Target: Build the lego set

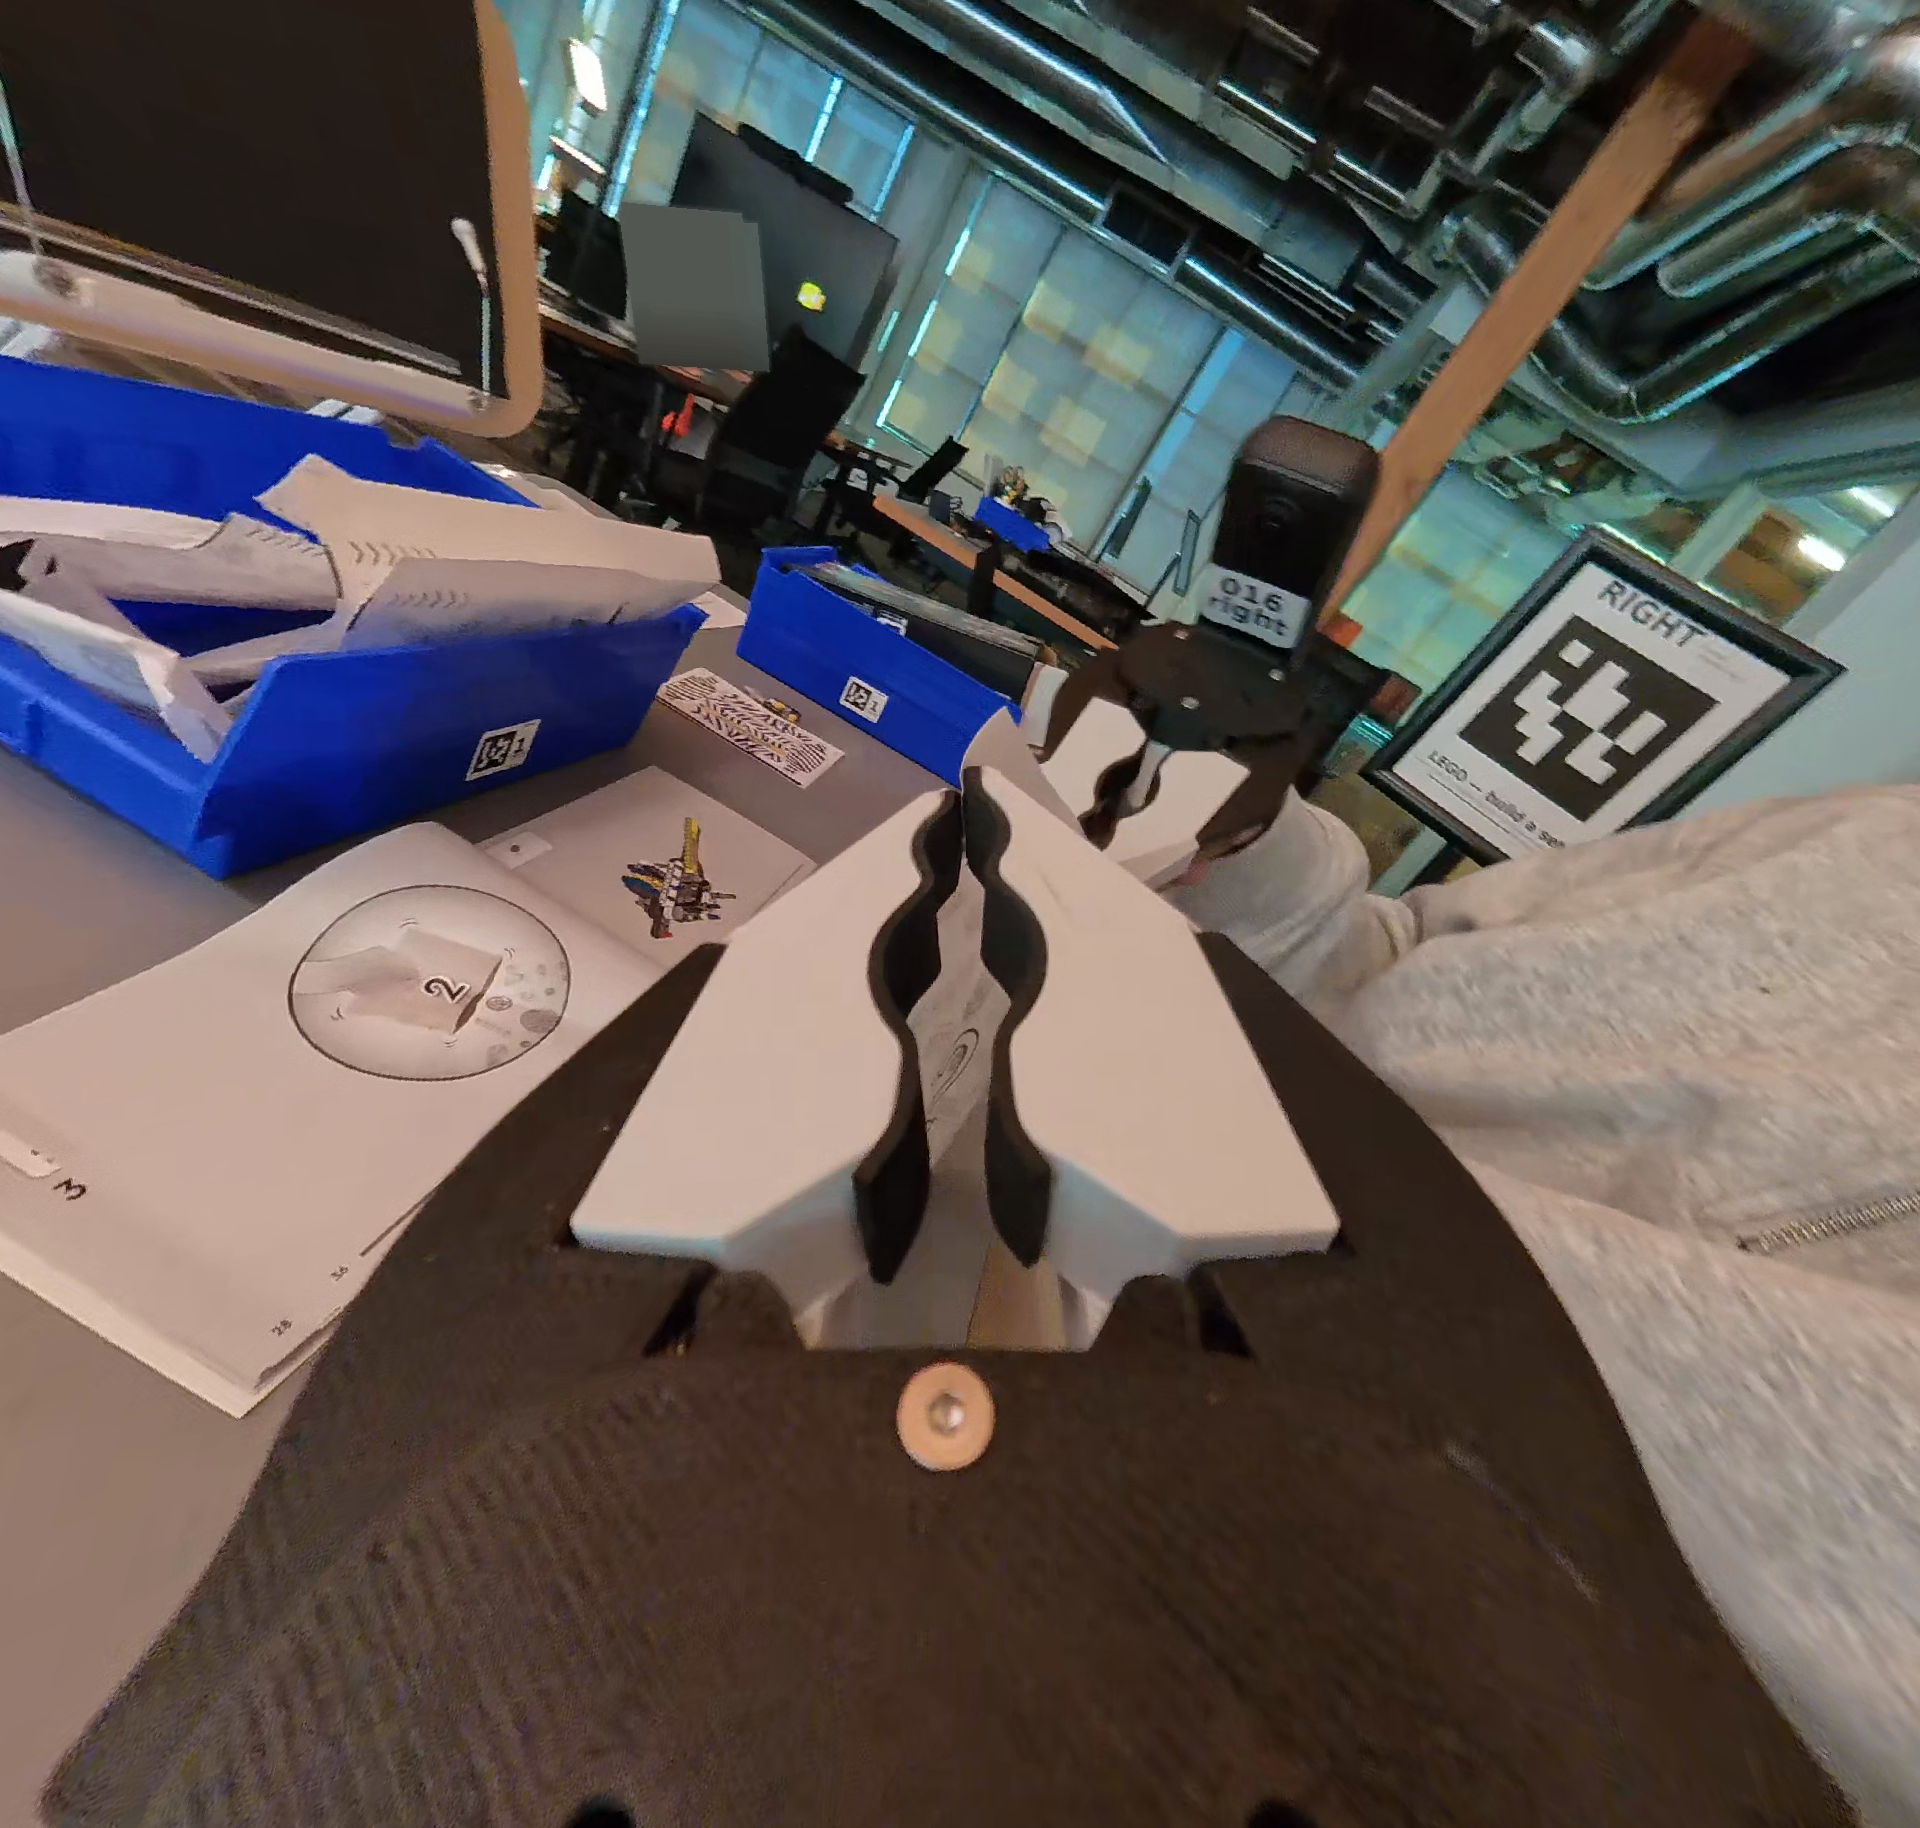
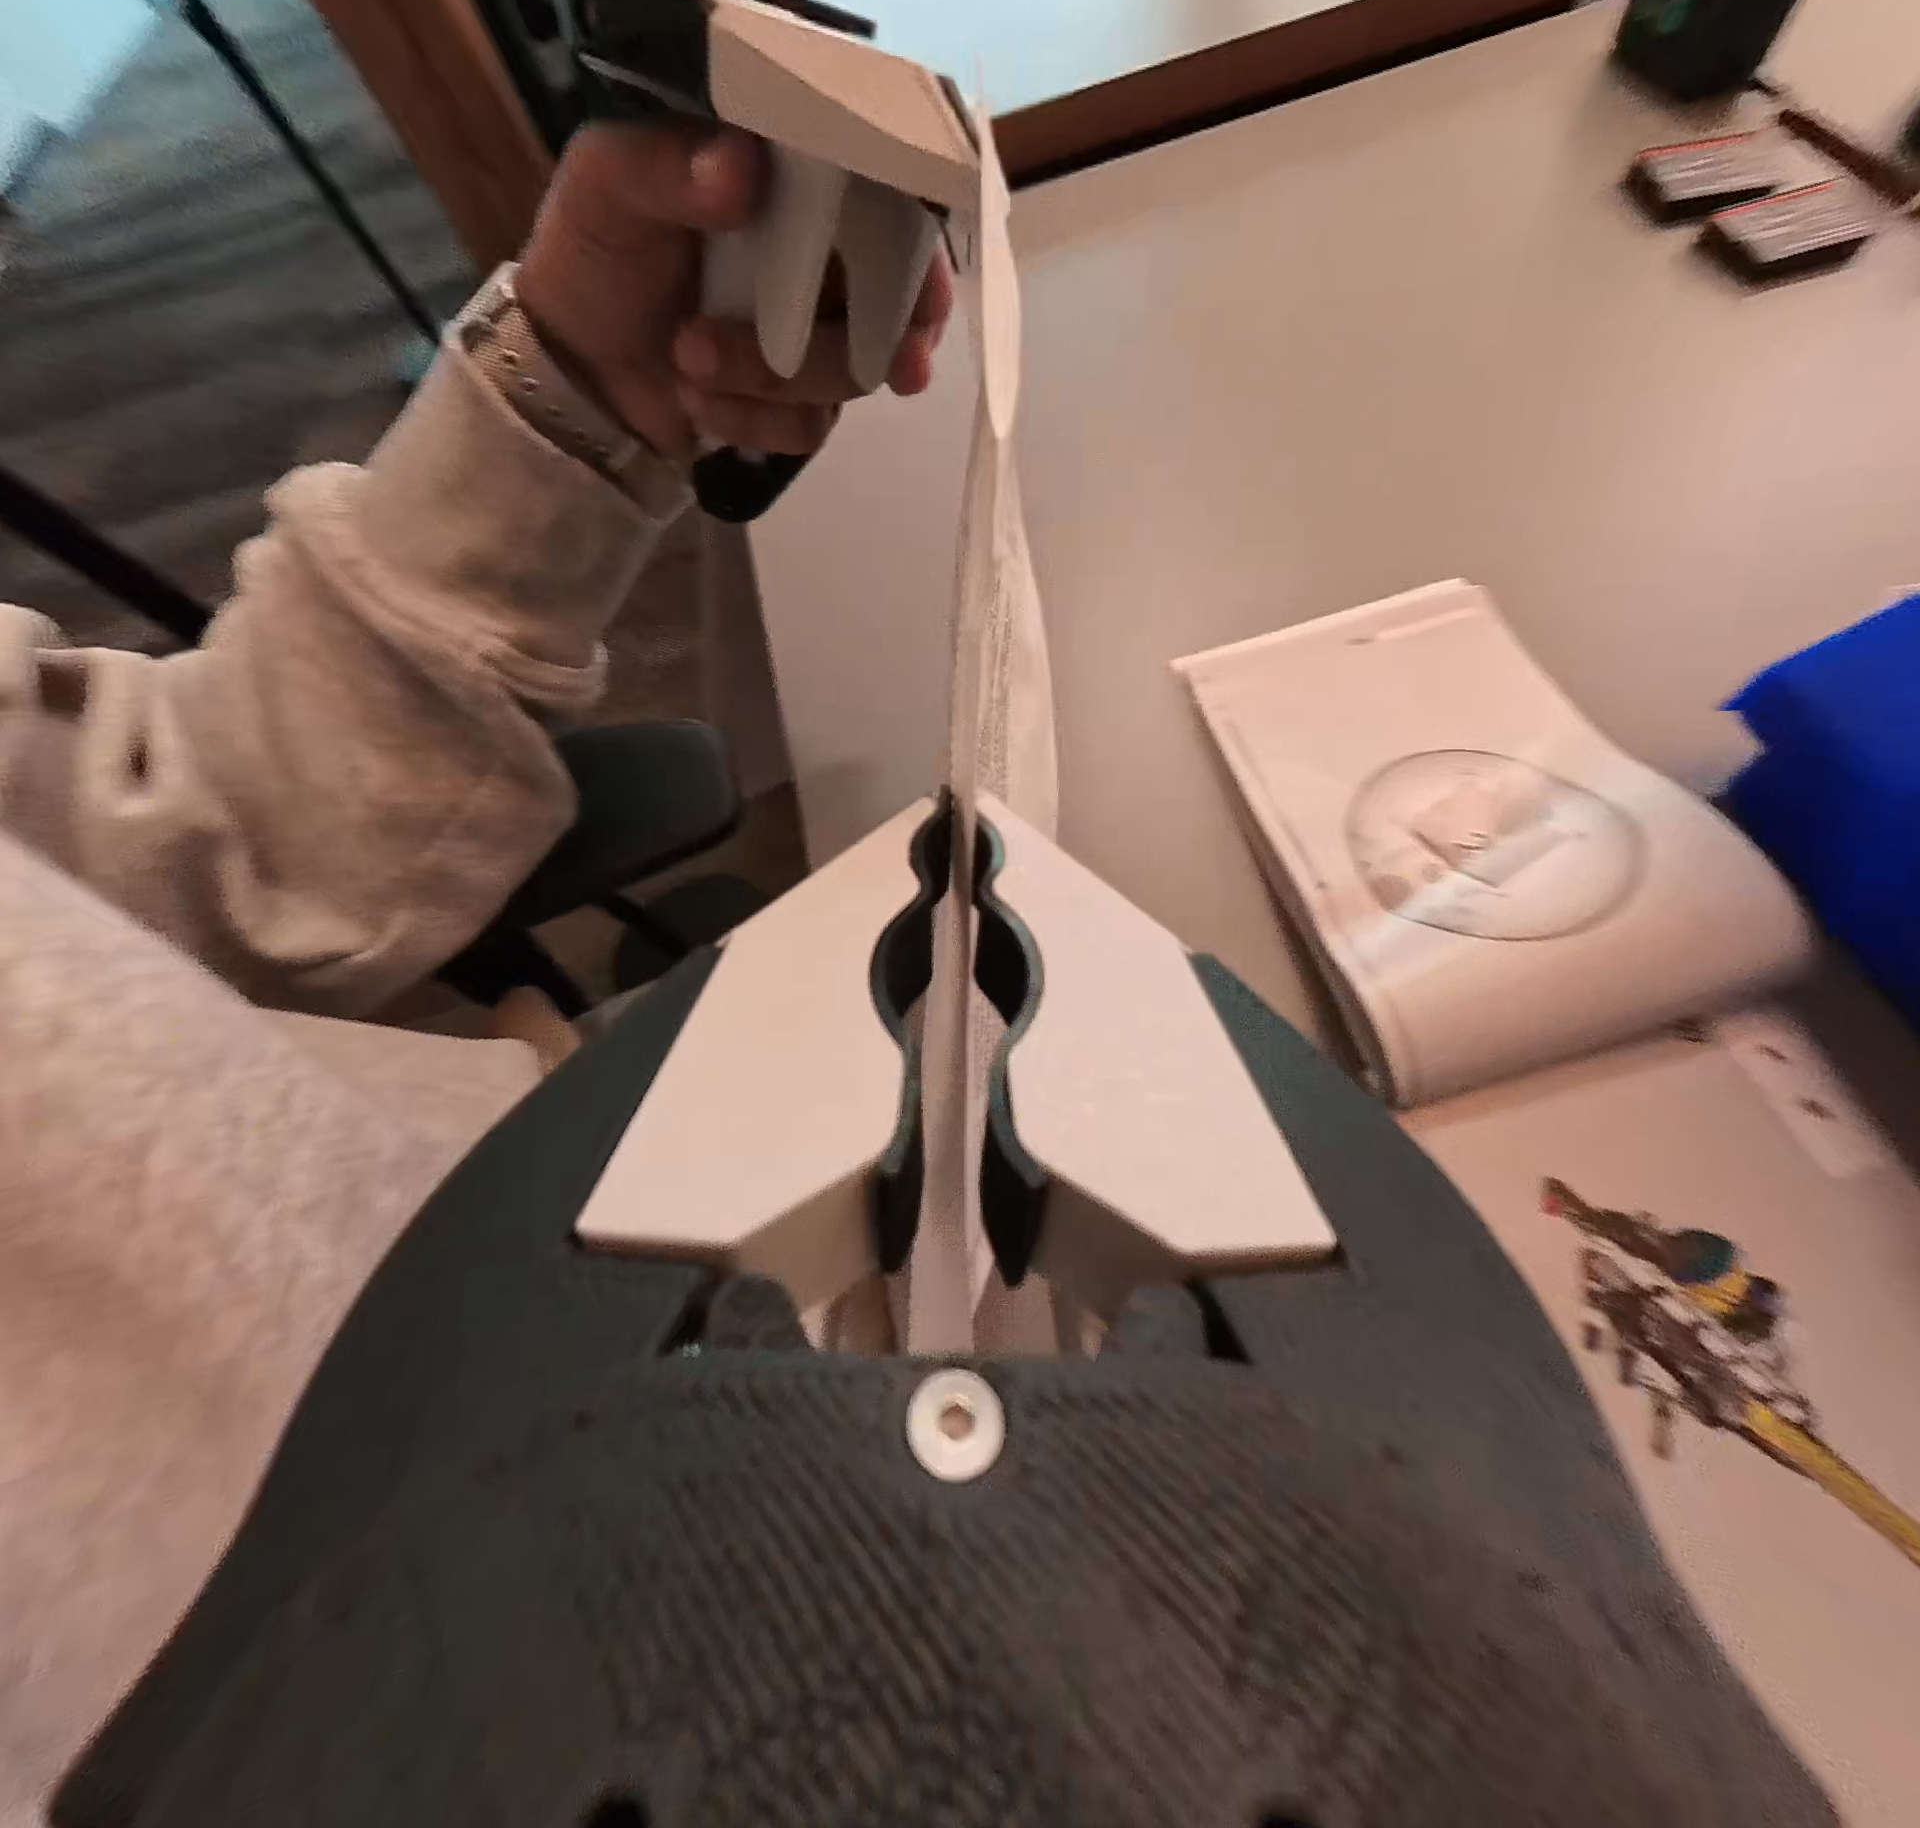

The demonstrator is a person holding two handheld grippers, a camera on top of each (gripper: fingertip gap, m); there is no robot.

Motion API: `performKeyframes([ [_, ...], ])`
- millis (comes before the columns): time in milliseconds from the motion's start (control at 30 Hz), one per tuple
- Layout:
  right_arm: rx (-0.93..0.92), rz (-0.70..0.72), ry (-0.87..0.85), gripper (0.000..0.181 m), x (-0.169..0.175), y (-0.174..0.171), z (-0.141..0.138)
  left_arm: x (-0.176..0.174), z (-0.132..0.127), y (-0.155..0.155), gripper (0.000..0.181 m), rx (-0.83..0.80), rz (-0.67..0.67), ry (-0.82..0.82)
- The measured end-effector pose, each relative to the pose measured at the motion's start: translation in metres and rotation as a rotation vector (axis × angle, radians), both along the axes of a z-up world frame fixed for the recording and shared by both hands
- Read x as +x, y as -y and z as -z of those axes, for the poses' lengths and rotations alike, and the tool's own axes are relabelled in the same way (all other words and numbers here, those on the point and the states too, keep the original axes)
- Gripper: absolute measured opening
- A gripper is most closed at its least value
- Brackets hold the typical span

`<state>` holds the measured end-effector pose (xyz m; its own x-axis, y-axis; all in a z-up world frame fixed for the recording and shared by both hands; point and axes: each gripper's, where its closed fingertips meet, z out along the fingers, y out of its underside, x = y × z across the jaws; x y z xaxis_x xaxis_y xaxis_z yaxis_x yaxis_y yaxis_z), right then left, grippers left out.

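Both grippers are shut on one white paper bag, held stretched between them above the table. In the right wrist view my right gripper (image 2: 961, 802) clamps the bag (image 2: 1003, 656), which runs edge-on up to the left gripper (image 2: 961, 126), held in a hand. In the left wrist view my left gripper (image 1: 961, 791) pinches the same bag (image 1: 961, 1040) between its black pads, with the right gripper (image 1: 1153, 791) just beyond it, facing it. No loose bricks show.
An open instruction booklet (image 1: 312, 1051) lies on the grey table (image 2: 1247, 376) and also shows in the right wrist view (image 2: 1455, 843). A blue bin (image 1: 343, 718) holds several paper bags. A second blue bin (image 1: 862, 635), a sticker sheet (image 1: 748, 729) and a framed marker sign (image 1: 1590, 708) stand behind. The left gripper's tips are roughly 10 cm from the right gripper's.
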<state>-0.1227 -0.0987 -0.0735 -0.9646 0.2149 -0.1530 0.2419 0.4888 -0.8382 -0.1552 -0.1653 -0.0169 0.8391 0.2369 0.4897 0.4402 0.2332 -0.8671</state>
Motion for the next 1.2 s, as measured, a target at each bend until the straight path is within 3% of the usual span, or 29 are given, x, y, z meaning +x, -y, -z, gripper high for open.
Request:
performKeyframes([
  [33, -0.018, -0.028, 0.041, 0.0, 0.005, 0.0, 0.0, 0.003, 0.0, 0.0, 0.0, -0.009, 0.01, -0.01],
  [200, -0.155, -0.122, 0.221, 0.0, 0.02, 0.002, -0.011, 0.01, -0.008, -0.003, 0.004, 0.025, 0.005, -0.159],
  [300, -0.251, -0.157, 0.283, 0.0, 0.024, -0.003, -0.023, 0.008, -0.004, 0.001, 0.043, 0.001, -0.063, -0.209],
  [333, -0.274, -0.166, 0.3, 0.0, 0.025, -0.004, -0.026, 0.009, -0.001, 0.002, 0.049, -0.013, -0.059, -0.211],
  [500, -0.261, -0.202, 0.32, 0.0, 0.032, -0.007, -0.022, 0.021, -0.002, -0.001, 0.024, 0.009, 0.019, -0.237],
  [667, -0.2, -0.194, 0.313, 0.0, 0.031, -0.006, -0.009, 0.024, 0.007, -0.009, 0.03, -0.08, 0.026, -0.262],
  [733, -0.189, -0.192, 0.312, 0.0, 0.031, -0.004, -0.006, 0.025, 0.01, -0.012, 0.002, -0.116, 0.036, -0.27],
  [833, -0.124, -0.102, 0.2, 0.006, 0.013, -0.005, 0.001, 0.021, 0.015, -0.01, 0.0, -0.135, 0.042, -0.224],
  [900, -0.112, -0.041, 0.072, 0.025, -0.002, -0.004, -0.009, 0.021, 0.015, -0.009, 0.0, -0.127, 0.053, -0.21],
  [1067, -0.187, -0.017, -0.219, 0.023, -0.011, 0.012, -0.066, 0.026, 0.012, -0.017, 0.0, -0.151, 0.089, -0.203],
  [1200, -0.144, -0.098, -0.248, 0.025, 0.001, 0.041, -0.072, 0.03, 0.01, -0.026, 0.0, -0.202, 0.099, -0.204],
])
